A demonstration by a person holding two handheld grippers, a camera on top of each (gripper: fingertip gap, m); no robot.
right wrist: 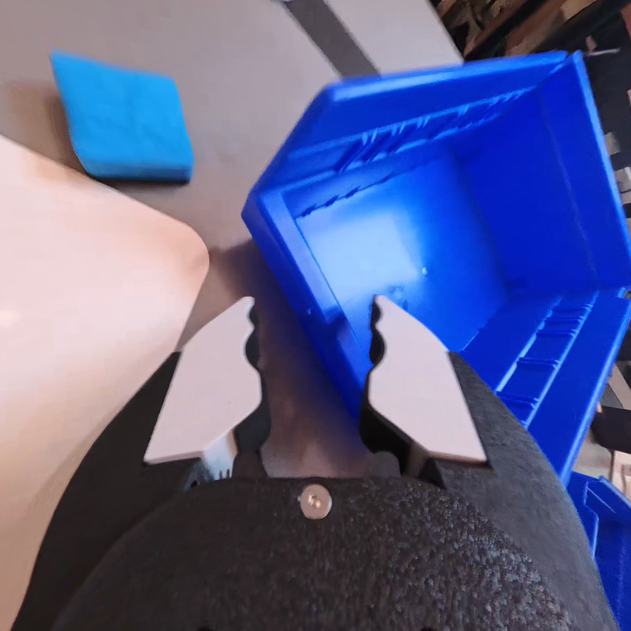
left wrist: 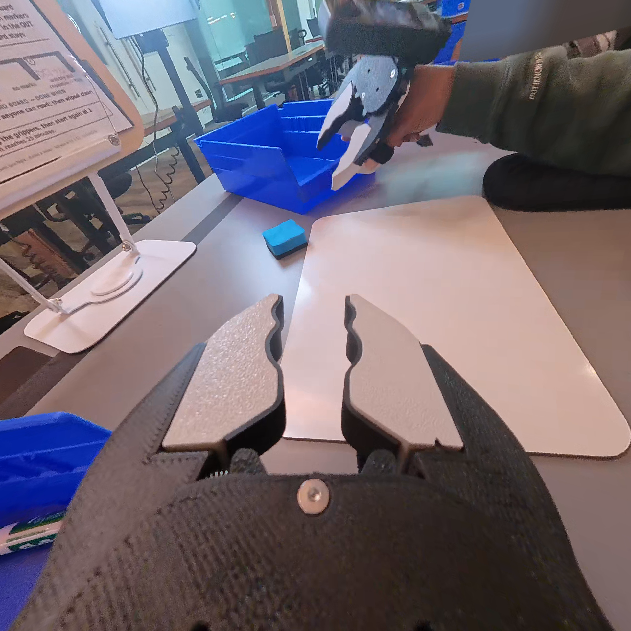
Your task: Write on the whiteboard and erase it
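A: Since the whiteboard [left wrist: 444, 307] lies blank on the grey worktop [left wrist: 211, 341] in the middle of the left wrist view, what should come first?

B: A marker, I'd judge; nothing is written yet. The left gripper [left wrist: 314, 304] hangs over the board's near edge, jaws moderately apart and empty. The right gripper [right wrist: 314, 304] sits at the upper right of that same view, jaws also apart and holding nothing, right at the open front of a blue bin [right wrist: 478, 239].

A: Does that bin hold a marker?

B: Not that I can see. In the right wrist view its floor looks bare, though the picture is blurred. A second blue bin [left wrist: 41, 454] at the lower left of the left wrist view has a white and green packet in it; I can't tell what that is.

A: And the eraser?

B: The blue eraser [left wrist: 285, 237] rests just beside the board's far left corner, on the worktop, untouched.

A: How to do the step well?

B: Find the marker before closing on anything, grip it near the middle of the barrel, and keep the other gripper free to steady the board, which may slide on the smooth worktop.
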